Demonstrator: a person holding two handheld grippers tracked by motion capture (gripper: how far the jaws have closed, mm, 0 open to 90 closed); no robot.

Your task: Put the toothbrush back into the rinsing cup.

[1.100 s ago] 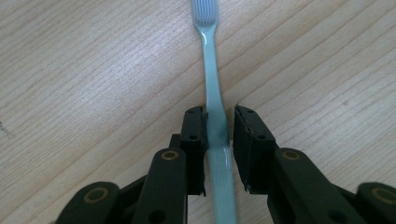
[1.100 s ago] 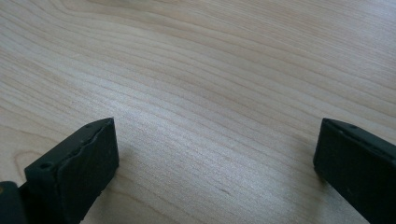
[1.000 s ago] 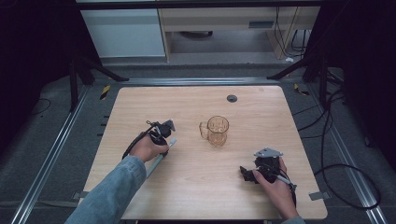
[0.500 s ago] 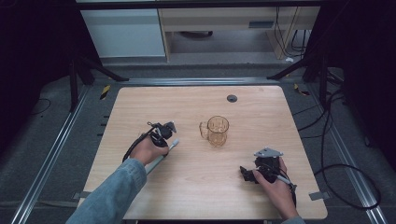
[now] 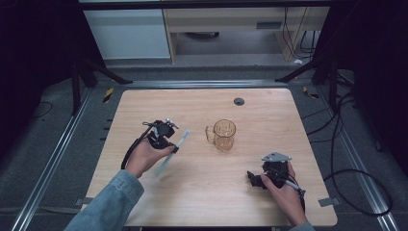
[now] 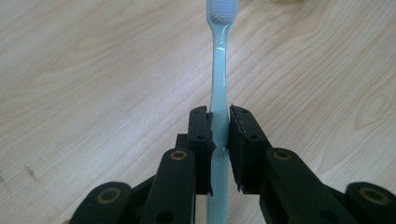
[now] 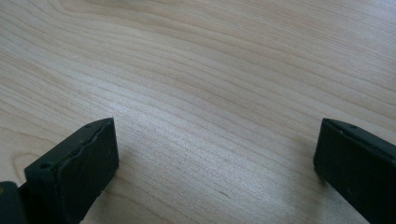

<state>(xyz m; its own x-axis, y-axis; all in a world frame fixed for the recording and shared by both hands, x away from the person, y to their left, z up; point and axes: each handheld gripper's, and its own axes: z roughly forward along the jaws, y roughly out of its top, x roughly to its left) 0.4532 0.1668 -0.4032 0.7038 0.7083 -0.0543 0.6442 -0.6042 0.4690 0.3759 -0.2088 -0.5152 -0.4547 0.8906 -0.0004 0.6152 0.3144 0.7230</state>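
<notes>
I see the toothbrush point(image 6: 219, 79) clamped in my left claw point(image 6: 219, 128): the two pads press on the pale blue-green handle from either side, about midway along it. In the left gripper view the handle runs straight up from between the jaws, and the white bristle head sits at the far end, at the top edge of the picture, with wood grain behind it. From the high view the toothbrush point(image 5: 172, 151) slants across the left half of the table point(image 5: 192, 202), head end pointing up toward the mug point(image 5: 222, 134), tail end sticking out below my left hand. I cannot tell from that angle whether the tail end touches the wood. The left claw point(image 5: 163, 137) has just finished closing on the handle.

The mug is amber and see-through, upright near the middle of the table, handle turned toward the left claw. It stands apart from the brush head, just to its right.

My right claw point(image 5: 255, 179) rests low on the table near the front right corner, well apart from the mug. In the right gripper view its jaws stand wide apart over bare wood, nothing between them point(image 7: 215, 154).

A small dark round fitting point(image 5: 239, 101) sits in the tabletop behind the mug.
</notes>
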